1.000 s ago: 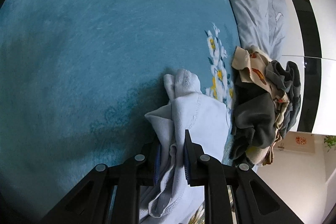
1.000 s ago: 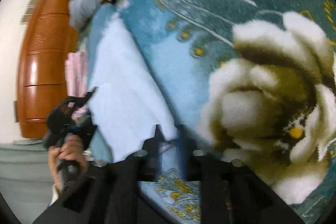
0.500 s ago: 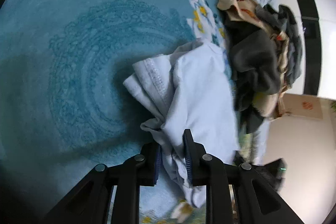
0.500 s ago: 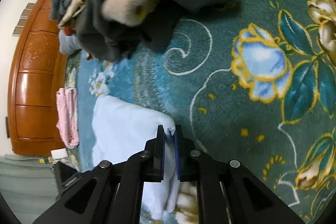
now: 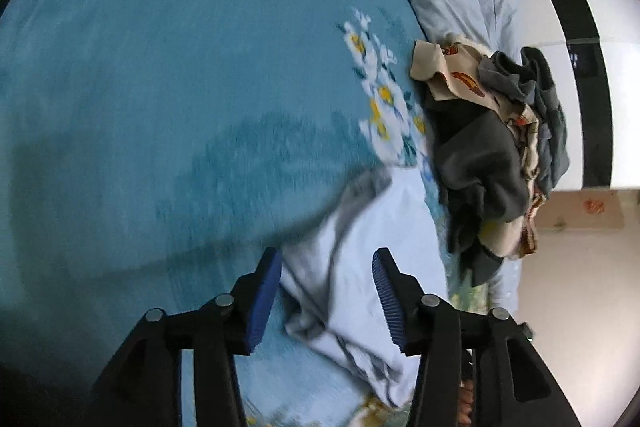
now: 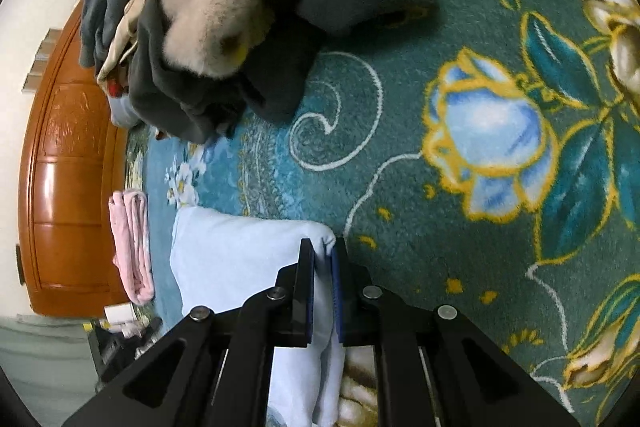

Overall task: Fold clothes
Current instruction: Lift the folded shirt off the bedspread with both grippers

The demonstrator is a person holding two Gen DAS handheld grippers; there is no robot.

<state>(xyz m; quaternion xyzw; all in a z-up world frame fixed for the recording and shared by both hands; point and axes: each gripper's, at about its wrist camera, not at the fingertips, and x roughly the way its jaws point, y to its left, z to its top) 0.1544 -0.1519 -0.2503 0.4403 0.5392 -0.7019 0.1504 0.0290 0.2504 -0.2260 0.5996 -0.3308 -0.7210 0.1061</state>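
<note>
Pale-blue garment (image 6: 236, 259) lies on teal floral carpet (image 6: 440, 207), near the heap of dark clothes (image 6: 240, 27). Right gripper (image 6: 322, 263) pinches its corner; left gripper (image 5: 326, 291) is opening, cloth loose between pads.

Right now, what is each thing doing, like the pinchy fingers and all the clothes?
Left gripper: fingers opening, not pressing the cloth between them.
Right gripper: shut on the light blue garment.
Light blue garment: partly folded, lying on the rug.
Dark clothes pile: unfolded, heaped.
Pink garment: folded.
</note>
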